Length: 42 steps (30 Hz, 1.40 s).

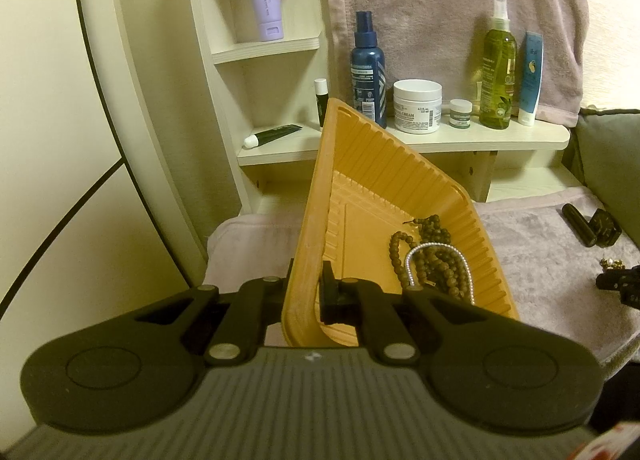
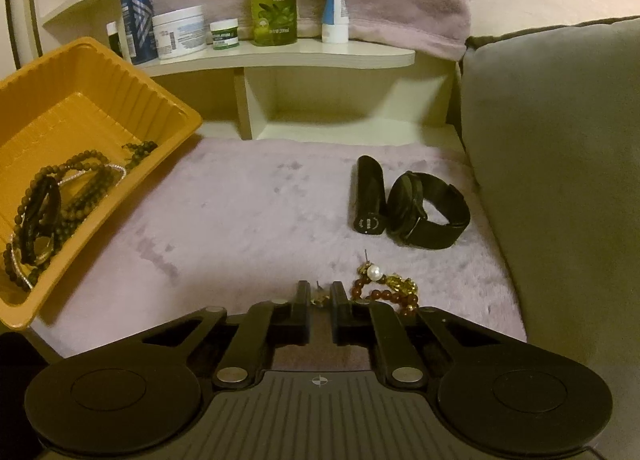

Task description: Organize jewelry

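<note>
1. Left wrist view: the left gripper [image 1: 306, 288] is clenched on the near wall of the orange plastic tray [image 1: 308, 220], one jaw outside and one inside, and holds the tray tilted up. Low in the tray's right corner lie brown bead strands [image 1: 434, 256] with a silver-white chain [image 1: 436, 260] looped over them.

2. Right wrist view: the right gripper [image 2: 320, 298] is low over the pink fleece mat [image 2: 248, 220]. Its jaws are drawn nearly together, with a small gold stud earring [image 2: 319, 297] in the narrow gap between them, post pointing up; whether the pads truly pinch it I cannot tell.

3. Same view: just right of the right gripper lie a pearl earring [image 2: 374, 271] and a red bead bracelet with gold charms [image 2: 394, 292]. Farther beyond it sit a black watch [image 2: 430, 214] and a black cylinder [image 2: 368, 196].

4. The tray is up and left of the right gripper, so the earring's trip should run leftward across the mat, made by the right hand.
</note>
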Available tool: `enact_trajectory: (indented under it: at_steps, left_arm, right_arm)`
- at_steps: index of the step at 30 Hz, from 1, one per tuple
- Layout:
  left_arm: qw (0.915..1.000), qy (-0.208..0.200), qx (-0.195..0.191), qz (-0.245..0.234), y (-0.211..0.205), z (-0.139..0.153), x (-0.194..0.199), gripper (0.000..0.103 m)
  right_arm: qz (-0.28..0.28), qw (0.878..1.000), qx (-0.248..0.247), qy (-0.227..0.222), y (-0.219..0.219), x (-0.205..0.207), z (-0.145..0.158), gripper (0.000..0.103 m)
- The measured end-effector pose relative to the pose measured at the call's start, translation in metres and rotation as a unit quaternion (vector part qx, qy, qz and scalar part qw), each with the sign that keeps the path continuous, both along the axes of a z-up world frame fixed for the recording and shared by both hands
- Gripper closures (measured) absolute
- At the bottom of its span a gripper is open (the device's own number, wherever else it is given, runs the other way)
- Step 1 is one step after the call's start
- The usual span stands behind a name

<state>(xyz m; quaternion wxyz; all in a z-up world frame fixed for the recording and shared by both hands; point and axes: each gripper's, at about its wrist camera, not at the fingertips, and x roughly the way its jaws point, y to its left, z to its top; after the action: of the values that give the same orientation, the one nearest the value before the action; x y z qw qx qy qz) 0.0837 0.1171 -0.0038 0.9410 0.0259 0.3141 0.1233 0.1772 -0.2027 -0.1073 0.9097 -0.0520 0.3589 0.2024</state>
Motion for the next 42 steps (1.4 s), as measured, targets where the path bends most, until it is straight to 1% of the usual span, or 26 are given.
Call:
enact_trajectory:
  at_steps: [4, 8, 11, 15, 22, 23, 29, 34, 42]
  left_arm:
    - [1.0000, -0.001, 0.000, 0.000, 0.000, 0.000, 0.000, 0.097]
    - [1.0000, 0.000, 0.000, 0.000, 0.000, 0.000, 0.000, 0.097]
    - [1.0000, 0.000, -0.001, 0.000, 0.000, 0.000, 0.000, 0.097]
    - [1.0000, -0.001, -0.002, 0.001, 0.001, 0.000, 0.000, 0.097]
    - [1.0000, -0.002, -0.006, 0.001, 0.002, 0.000, -0.001, 0.097]
    - [1.0000, -0.002, -0.006, 0.001, 0.003, 0.000, -0.001, 0.097]
    - [1.0000, -0.002, -0.009, 0.001, 0.004, 0.000, -0.001, 0.097]
    - [1.0000, -0.002, -0.009, 0.001, 0.004, 0.000, -0.001, 0.097]
    - [0.9999, -0.002, -0.010, 0.001, 0.004, 0.000, -0.001, 0.097]
  right_arm:
    - [0.025, 0.999, 0.023, -0.010, 0.008, -0.006, 0.019, 0.094]
    - [0.075, 0.995, 0.055, -0.023, 0.025, -0.012, 0.044, 0.094]
    - [0.128, 0.988, 0.083, -0.026, 0.042, -0.019, 0.059, 0.094]
    - [0.189, 0.976, 0.100, -0.030, 0.068, -0.026, 0.071, 0.094]
    - [0.256, 0.960, 0.112, -0.031, 0.108, -0.032, 0.083, 0.094]
    - [0.265, 0.956, 0.121, -0.037, 0.112, -0.033, 0.084, 0.094]
    - [0.296, 0.947, 0.127, -0.020, 0.136, -0.034, 0.081, 0.094]
    - [0.306, 0.944, 0.125, -0.009, 0.151, -0.033, 0.076, 0.094]
    - [0.313, 0.940, 0.132, -0.006, 0.158, -0.033, 0.075, 0.094]
